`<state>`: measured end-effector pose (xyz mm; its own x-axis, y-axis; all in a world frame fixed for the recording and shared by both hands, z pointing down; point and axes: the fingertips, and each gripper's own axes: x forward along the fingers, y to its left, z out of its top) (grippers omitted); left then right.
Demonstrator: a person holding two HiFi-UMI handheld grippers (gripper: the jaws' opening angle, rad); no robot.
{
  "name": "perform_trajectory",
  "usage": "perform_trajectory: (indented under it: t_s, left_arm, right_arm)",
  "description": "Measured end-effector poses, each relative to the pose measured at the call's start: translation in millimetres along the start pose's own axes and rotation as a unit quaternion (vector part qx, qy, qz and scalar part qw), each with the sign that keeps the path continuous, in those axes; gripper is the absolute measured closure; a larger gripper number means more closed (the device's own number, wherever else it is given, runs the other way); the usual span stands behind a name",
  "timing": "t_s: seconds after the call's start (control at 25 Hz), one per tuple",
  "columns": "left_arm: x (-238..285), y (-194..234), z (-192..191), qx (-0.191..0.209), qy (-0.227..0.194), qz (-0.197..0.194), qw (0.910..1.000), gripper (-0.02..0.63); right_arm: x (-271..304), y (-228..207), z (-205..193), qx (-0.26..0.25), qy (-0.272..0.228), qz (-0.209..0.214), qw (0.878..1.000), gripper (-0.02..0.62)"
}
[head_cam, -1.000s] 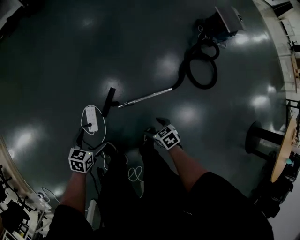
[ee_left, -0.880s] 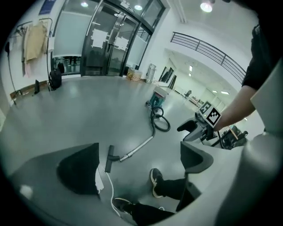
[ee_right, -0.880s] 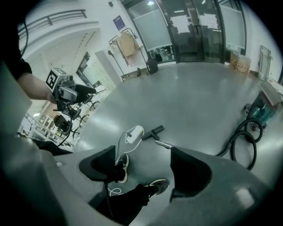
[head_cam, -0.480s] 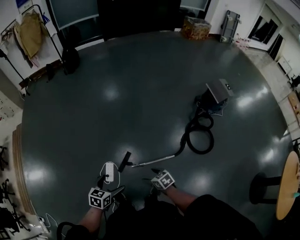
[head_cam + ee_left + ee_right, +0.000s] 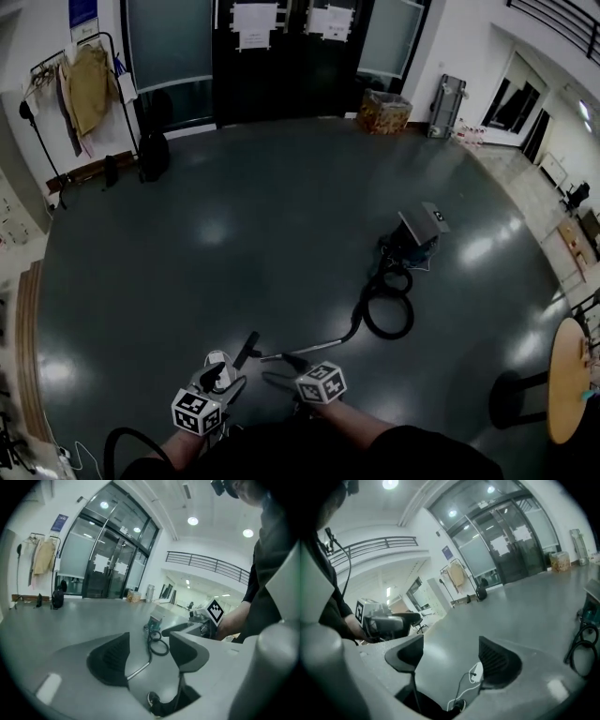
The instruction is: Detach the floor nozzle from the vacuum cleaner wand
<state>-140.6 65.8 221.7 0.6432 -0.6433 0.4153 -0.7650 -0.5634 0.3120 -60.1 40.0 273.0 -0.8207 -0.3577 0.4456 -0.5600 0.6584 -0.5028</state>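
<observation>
The vacuum cleaner [image 5: 419, 234] stands on the dark floor, its black hose [image 5: 386, 311] coiled beside it. The metal wand [image 5: 309, 349] lies flat and ends in the black floor nozzle [image 5: 247, 349]. Both grippers hang in the air near the bottom of the head view, well above the floor. My left gripper [image 5: 221, 377] [image 5: 149, 656] has its jaws closing with nothing between them; the wand [image 5: 138, 670] shows far beyond the gap. My right gripper [image 5: 283, 367] [image 5: 450, 660] is open and empty, above the nozzle end.
A white power strip [image 5: 217, 361] [image 5: 477, 672] with its cord lies left of the nozzle. A round table [image 5: 567, 380] stands at right. Glass doors [image 5: 272, 56], a coat rack [image 5: 84, 75], a box [image 5: 384, 111] and a grey case [image 5: 448, 94] line the far wall.
The head view has tilted up from the floor to take in the room. Both grippers have risen and sit lower in the picture; the vacuum and wand look farther away.
</observation>
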Motion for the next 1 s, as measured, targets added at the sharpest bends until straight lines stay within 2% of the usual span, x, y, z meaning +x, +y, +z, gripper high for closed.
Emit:
perform_trajectory:
  t_s: [0.16,0.28,0.44,0.68,0.88,1.0]
  left_arm:
    - [-33.7,-20.7,14.7,0.033,-0.04,-0.045,0.9976,0.383]
    - [-48.3,-43.3,22.8,0.03,-0.075,-0.065,0.9946,0.406]
    - [-64.9,-80.6,40.2,0.051,-0.118,-0.073,0.989,0.475]
    - [-67.5,-139.3,61.5,0.071,-0.146,-0.07,0.9843,0.539]
    - [-52.9,-186.3,85.4,0.133,-0.157,-0.08,0.9753,0.596]
    - [-51.3,-205.8,90.9,0.153,-0.164,-0.086,0.9708,0.604]
  right_arm:
    - [-11.9,65.9,23.8,-0.012,-0.047,0.011,0.999,0.262]
    - [-31.6,102.4,32.4,-0.041,-0.072,0.024,0.996,0.35]
    - [-60.5,136.2,43.6,-0.075,-0.118,0.066,0.988,0.423]
    - [-115.1,147.5,61.1,-0.11,-0.162,0.108,0.975,0.481]
    - [-164.1,144.0,77.2,-0.145,-0.198,0.127,0.961,0.519]
    - [-179.8,151.0,74.9,-0.171,-0.211,0.145,0.951,0.594]
